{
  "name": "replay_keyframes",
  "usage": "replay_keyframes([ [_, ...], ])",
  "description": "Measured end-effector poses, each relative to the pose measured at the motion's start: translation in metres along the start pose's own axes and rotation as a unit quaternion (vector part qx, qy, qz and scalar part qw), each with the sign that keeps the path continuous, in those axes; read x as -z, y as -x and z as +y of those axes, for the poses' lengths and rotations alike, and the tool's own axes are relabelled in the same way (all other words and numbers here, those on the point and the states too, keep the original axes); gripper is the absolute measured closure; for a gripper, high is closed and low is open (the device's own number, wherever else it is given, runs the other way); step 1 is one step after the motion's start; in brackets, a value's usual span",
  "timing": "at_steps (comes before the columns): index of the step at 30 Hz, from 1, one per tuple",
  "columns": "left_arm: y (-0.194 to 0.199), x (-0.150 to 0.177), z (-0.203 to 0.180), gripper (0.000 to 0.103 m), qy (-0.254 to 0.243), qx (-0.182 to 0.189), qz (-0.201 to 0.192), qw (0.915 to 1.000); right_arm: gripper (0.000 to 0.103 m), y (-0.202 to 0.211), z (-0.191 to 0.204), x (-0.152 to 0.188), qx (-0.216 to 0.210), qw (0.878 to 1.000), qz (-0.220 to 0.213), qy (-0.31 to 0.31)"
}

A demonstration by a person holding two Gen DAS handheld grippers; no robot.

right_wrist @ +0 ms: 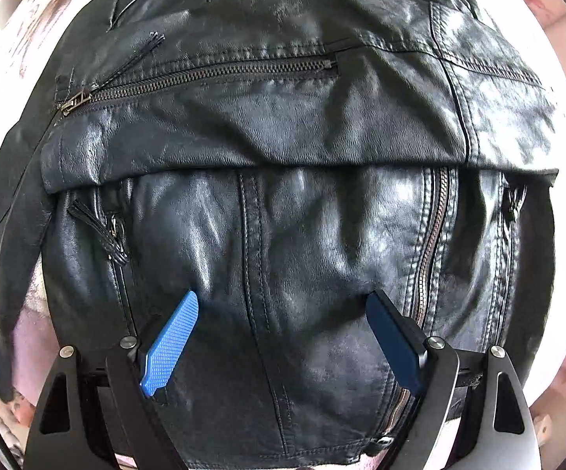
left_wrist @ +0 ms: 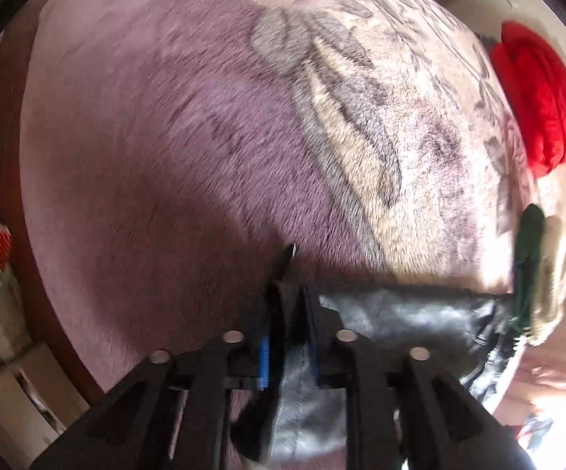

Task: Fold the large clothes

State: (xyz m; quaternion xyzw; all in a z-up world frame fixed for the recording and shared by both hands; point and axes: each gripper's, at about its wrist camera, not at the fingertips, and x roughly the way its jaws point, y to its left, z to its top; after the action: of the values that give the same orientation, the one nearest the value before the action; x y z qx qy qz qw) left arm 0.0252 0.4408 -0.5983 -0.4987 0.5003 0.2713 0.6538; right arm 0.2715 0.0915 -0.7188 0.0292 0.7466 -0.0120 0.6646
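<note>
A: Purple fuzzy blanket [left_wrist: 165, 137] w/ a grey leaf print covers the surface. What's my left gripper [left_wrist: 289, 305] doing?

B: It's clamped on a strip of the black leather jacket [right_wrist: 283, 137]; the rest of the jacket trails off to the right.

A: And my right gripper [right_wrist: 283, 301]?

B: Jaws wide apart, pointing down over the jacket front, nothing pinched. Top part is folded over the lower panel. Red bundle [left_wrist: 537, 98] sits at the far edge.
</note>
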Motion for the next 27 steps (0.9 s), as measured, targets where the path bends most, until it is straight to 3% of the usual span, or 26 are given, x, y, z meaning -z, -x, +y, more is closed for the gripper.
replay_keyframes([
  [1,0.006,0.006,0.006,0.063,0.01,0.007,0.009,0.9999,0.014,0.001,-0.005,-0.016,-0.004,1.0,0.003,-0.004],
  [2,0.009,0.014,0.011,0.038,0.024,0.018,0.013,0.9995,0.014,0.007,-0.015,-0.006,-0.01,1.0,0.004,-0.009],
  [3,0.01,0.027,0.018,0.029,0.048,0.033,0.015,0.9982,0.014,0.013,-0.026,-0.002,-0.019,1.0,0.006,-0.016],
  [6,0.012,0.064,0.029,0.029,0.113,0.076,0.037,0.99,0.014,0.02,-0.044,-0.003,-0.041,0.999,0.009,-0.033],
  [8,0.01,0.088,0.031,0.029,0.143,0.09,0.048,0.9844,0.014,0.036,-0.057,0.007,-0.032,0.999,0.004,-0.043],
  [11,-0.016,0.096,0.032,0.029,0.187,0.12,0.058,0.9732,0.014,0.053,-0.069,0.014,0.023,0.999,-0.013,-0.039],
  [14,-0.044,0.089,0.023,0.029,0.225,0.139,0.044,0.9634,0.014,0.059,-0.069,0.019,0.095,0.995,-0.042,0.003],
  [16,-0.05,0.08,0.013,0.027,0.235,0.124,0.025,0.9638,0.014,0.062,-0.066,0.024,0.123,0.99,-0.061,0.036],
  [20,-0.039,0.076,-0.015,0.028,0.229,0.053,-0.028,0.9716,0.014,0.061,-0.062,0.033,0.154,0.982,-0.083,0.074],
  [22,-0.027,0.073,-0.032,0.052,0.208,0.0,-0.065,0.976,0.014,0.062,-0.06,0.039,0.166,0.978,-0.092,0.083],
  [23,-0.023,0.069,-0.041,0.077,0.194,-0.024,-0.079,0.9774,0.014,0.059,-0.057,0.04,0.168,0.977,-0.096,0.086],
  [24,-0.02,0.065,-0.046,0.093,0.184,-0.036,-0.09,0.9782,0.014,0.057,-0.053,0.041,0.174,0.975,-0.102,0.092],
  [27,-0.008,0.054,-0.064,0.098,0.156,-0.055,-0.121,0.9787,0.014,0.057,-0.04,0.046,0.211,0.963,-0.119,0.117],
])
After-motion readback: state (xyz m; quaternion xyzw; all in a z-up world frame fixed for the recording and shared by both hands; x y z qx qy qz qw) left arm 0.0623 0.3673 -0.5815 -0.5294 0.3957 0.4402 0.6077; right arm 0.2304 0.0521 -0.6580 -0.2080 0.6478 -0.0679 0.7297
